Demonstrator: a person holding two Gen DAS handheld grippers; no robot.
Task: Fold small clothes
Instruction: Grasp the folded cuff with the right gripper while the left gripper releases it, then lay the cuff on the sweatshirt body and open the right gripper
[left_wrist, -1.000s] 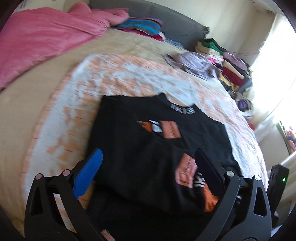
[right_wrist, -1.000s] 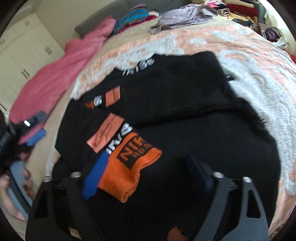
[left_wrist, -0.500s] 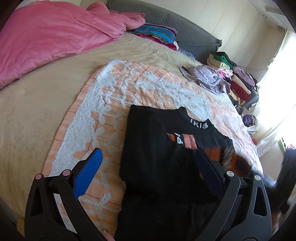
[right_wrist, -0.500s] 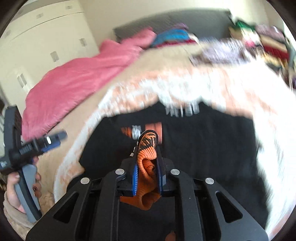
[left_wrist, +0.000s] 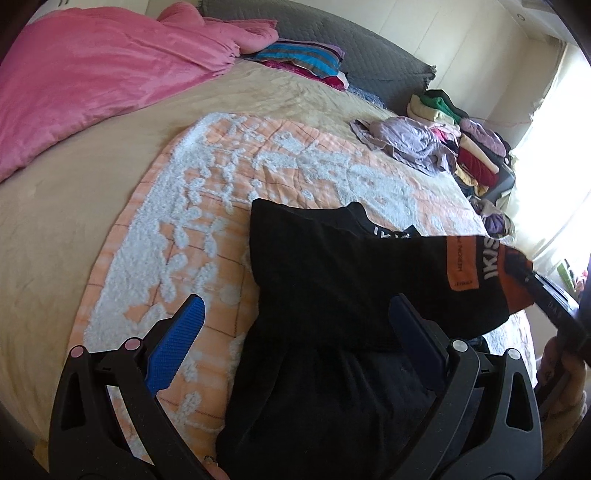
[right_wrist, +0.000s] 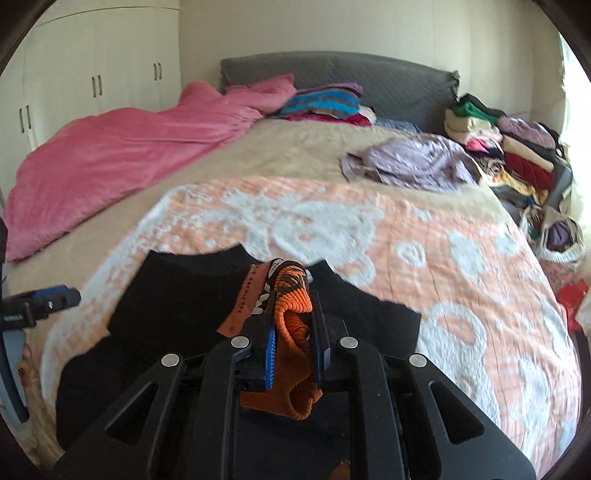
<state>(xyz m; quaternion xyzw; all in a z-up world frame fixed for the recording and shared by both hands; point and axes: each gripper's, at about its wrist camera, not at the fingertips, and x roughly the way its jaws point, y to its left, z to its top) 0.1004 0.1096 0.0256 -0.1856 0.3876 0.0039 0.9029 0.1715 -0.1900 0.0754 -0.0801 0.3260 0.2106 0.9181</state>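
Observation:
A black sweatshirt (left_wrist: 317, 280) with orange patches lies on the orange and white blanket (left_wrist: 207, 206) on the bed. My right gripper (right_wrist: 293, 343) is shut on the sweatshirt's orange ribbed cuff (right_wrist: 291, 314) and holds the sleeve (left_wrist: 472, 269) lifted and stretched out to the right above the body. My left gripper (left_wrist: 295, 332) is open and empty, low over the sweatshirt's left side, its blue pad (left_wrist: 177, 343) over the blanket. The sweatshirt body also shows in the right wrist view (right_wrist: 177, 295).
A pink duvet (left_wrist: 92, 74) lies at the far left. Folded striped clothes (left_wrist: 303, 59) sit by the grey headboard (right_wrist: 332, 74). A crumpled lilac garment (right_wrist: 413, 162) and a pile of clothes (right_wrist: 517, 147) lie at the far right. White wardrobes (right_wrist: 92, 74) stand left.
My right gripper has shut on the orange cuff and lifted the sleeve up and out to the right. My left gripper has stayed open and shifted a little left.

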